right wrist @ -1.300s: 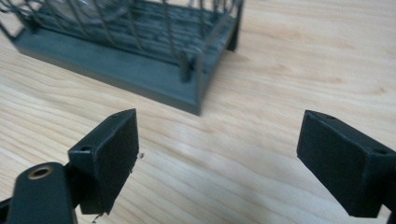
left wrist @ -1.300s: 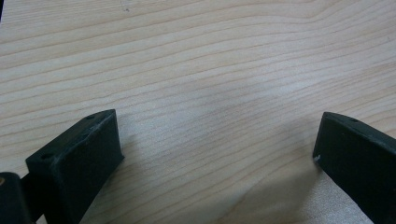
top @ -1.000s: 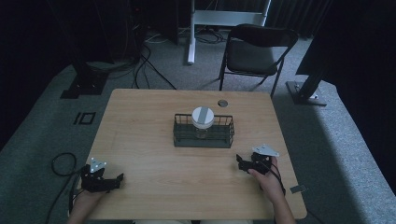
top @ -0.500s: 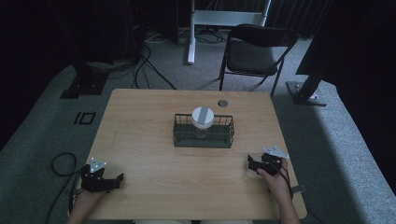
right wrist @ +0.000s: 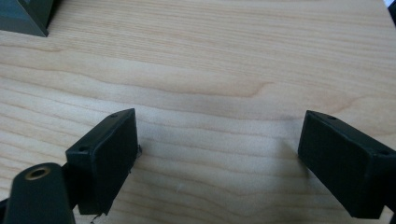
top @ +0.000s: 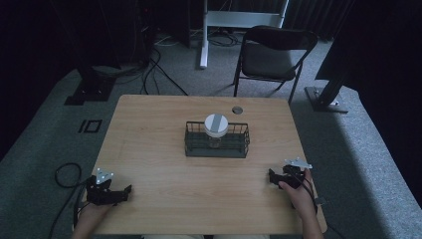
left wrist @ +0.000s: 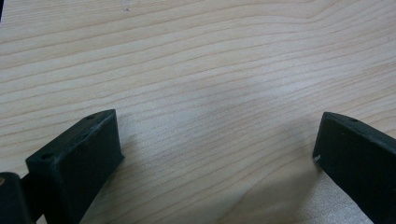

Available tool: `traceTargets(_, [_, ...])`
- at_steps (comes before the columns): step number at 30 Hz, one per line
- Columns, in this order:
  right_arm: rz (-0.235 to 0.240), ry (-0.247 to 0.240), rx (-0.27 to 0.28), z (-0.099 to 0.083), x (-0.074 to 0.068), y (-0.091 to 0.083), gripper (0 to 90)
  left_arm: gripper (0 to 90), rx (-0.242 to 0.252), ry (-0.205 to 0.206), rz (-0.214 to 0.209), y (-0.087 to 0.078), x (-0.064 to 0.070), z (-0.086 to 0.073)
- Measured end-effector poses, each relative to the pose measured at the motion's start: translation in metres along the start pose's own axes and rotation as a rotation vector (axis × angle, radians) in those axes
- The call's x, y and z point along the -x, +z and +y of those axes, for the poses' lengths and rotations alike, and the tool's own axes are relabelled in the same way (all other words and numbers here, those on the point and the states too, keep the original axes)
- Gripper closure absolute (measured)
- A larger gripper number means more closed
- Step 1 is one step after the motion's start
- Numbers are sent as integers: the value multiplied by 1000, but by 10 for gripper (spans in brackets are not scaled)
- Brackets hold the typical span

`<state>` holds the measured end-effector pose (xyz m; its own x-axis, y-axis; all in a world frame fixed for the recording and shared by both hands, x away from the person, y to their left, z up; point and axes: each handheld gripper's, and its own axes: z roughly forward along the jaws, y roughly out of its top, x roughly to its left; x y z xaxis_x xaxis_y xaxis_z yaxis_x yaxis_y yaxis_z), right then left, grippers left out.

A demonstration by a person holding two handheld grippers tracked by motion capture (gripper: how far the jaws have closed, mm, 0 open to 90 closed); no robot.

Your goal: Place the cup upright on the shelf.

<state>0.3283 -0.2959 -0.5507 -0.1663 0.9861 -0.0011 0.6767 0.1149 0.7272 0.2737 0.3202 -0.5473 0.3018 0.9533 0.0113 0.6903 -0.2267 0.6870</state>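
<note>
A black wire basket (top: 217, 147) stands at the middle of the wooden table (top: 149, 129), and a jar with a white lid (top: 216, 124) sits inside it. My left gripper (top: 127, 189) rests near the front left corner, open, with bare wood between its jaws (left wrist: 215, 140). My right gripper (top: 271, 176) lies near the front right edge, also open over bare wood (right wrist: 219, 140). A dark corner of the basket (right wrist: 28, 16) shows at the top left of the right gripper view.
A small round dark grommet (top: 237, 110) sits near the table's far edge. A black folding chair (top: 271, 55) stands behind the table. Cables (top: 64, 174) lie on the grey floor at the left, and black stands rise on both sides.
My right gripper has drawn back toward the front right edge of the table. The left gripper has barely moved.
</note>
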Motion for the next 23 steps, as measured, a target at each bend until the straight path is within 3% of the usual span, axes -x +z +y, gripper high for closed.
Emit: traceTargets(23, [17, 3, -6, 0, 2, 0, 115, 12, 0, 0, 0, 0, 0, 0])
